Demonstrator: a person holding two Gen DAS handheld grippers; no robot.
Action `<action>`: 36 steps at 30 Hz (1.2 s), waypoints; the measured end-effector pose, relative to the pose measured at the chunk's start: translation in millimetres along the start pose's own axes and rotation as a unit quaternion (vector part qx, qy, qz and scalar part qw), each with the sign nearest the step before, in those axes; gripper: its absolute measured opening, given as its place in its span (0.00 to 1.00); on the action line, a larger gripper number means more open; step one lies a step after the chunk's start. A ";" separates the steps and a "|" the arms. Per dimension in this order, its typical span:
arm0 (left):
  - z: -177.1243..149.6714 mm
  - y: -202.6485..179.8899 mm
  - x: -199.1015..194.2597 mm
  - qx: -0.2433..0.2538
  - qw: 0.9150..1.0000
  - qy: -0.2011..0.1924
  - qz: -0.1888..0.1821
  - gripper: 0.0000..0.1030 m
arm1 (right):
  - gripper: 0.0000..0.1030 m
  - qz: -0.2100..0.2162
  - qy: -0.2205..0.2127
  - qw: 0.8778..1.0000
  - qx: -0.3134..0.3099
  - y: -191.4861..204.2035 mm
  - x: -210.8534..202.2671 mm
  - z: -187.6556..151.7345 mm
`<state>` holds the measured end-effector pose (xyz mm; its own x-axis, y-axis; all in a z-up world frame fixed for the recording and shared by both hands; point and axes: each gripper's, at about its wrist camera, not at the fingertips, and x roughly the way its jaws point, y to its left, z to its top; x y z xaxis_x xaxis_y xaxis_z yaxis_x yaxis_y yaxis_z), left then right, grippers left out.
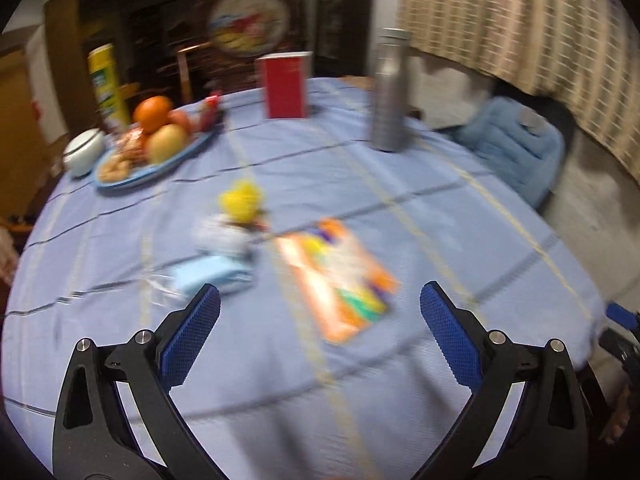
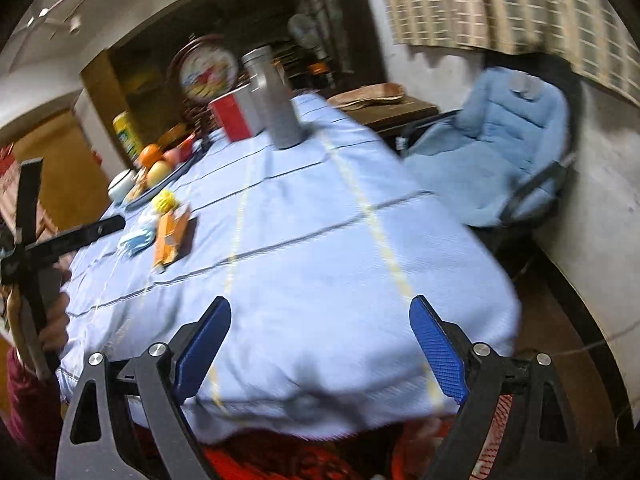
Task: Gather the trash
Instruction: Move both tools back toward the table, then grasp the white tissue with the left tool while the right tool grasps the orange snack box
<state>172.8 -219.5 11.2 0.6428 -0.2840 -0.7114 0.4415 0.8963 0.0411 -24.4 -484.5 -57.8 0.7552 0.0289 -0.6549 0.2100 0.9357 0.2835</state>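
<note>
Both tools spread, empty; left tool (image 1: 320, 312) above blurred, probably orange wrapper (image 1: 338, 280).

Motion blur leaves no lettering legible on the orange packet (image 1: 338, 280) or yellow canister (image 1: 107, 82).

A bench under a pale blue checked cloth (image 1: 400, 168) carries a red box (image 1: 285, 86) and a grey metal bottle (image 1: 389, 92) at its far side. To the left, a blue plate (image 1: 120, 182) holds an orange (image 1: 154, 114), beside a white bowl (image 1: 83, 152) and a yellow can (image 1: 108, 84). A blue padded chair (image 2: 496, 148) stands near the checked curtain (image 1: 520, 20).
</note>
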 end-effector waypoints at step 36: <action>16.2 111.3 131.4 -0.078 0.991 0.106 0.028 0.94 | 0.90 0.059 0.125 0.977 -0.161 201.3 196.1 64.3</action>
<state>316.5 -162.6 -66.3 0.5104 -0.1682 -0.8433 0.2957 0.9552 -0.0116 205.9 -313.1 -84.0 0.5791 0.1902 -0.7928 -0.1052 0.9817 0.1586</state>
